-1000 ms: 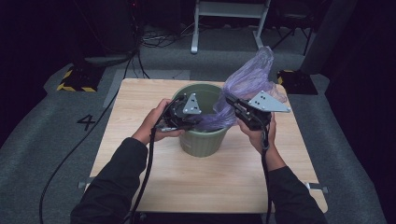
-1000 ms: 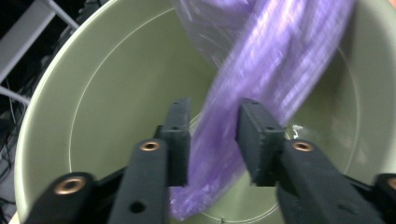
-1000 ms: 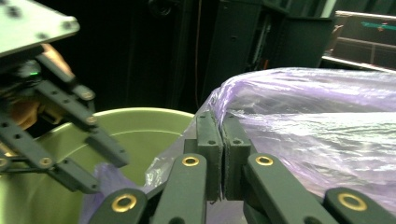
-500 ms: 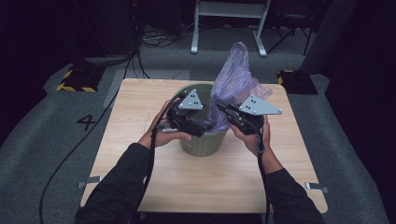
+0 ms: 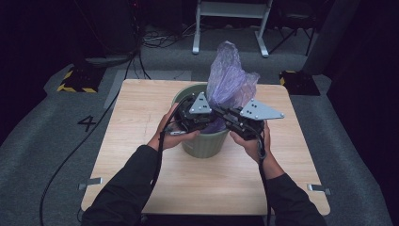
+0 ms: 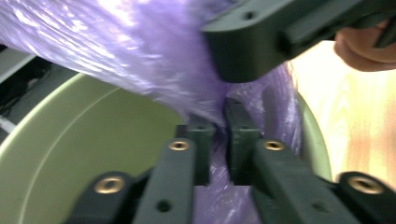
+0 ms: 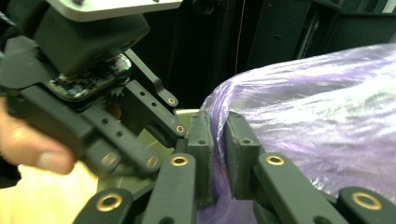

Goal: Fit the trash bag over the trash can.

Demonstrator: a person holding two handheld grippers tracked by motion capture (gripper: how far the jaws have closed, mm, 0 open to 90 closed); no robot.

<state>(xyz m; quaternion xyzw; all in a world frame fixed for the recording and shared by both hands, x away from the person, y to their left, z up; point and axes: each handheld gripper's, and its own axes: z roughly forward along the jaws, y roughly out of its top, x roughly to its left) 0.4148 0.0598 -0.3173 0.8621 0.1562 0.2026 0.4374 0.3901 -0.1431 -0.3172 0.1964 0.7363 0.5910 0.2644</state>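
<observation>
Left gripper [image 6: 217, 140]: jaws nearly together, pinching a fold of the purple plastic bag [image 6: 154, 60]; they have just been closing, with the film between them.
Right gripper [image 7: 218, 140]: jaws close together with bag film caught between them; they have just eased slightly apart, and the film is between the pads.
Hands: in the high view the left hand [image 5: 168, 132] and right hand [image 5: 251, 143] hold the grippers side by side, nearly touching, above the bin's near rim.
Bag position: the purple bag [image 5: 228, 80] rises upright out of the bin, bunched at the grippers and standing tall behind them.
Bin: a green round waste bin [image 5: 204, 143] stands near the middle of the table; its pale inner wall [image 6: 84, 140] shows below the bag.
Table: light wooden top [image 5: 141, 117].
Beyond: grey floor with cables [image 5: 155, 40] and a white frame's legs [image 5: 230, 21].
</observation>
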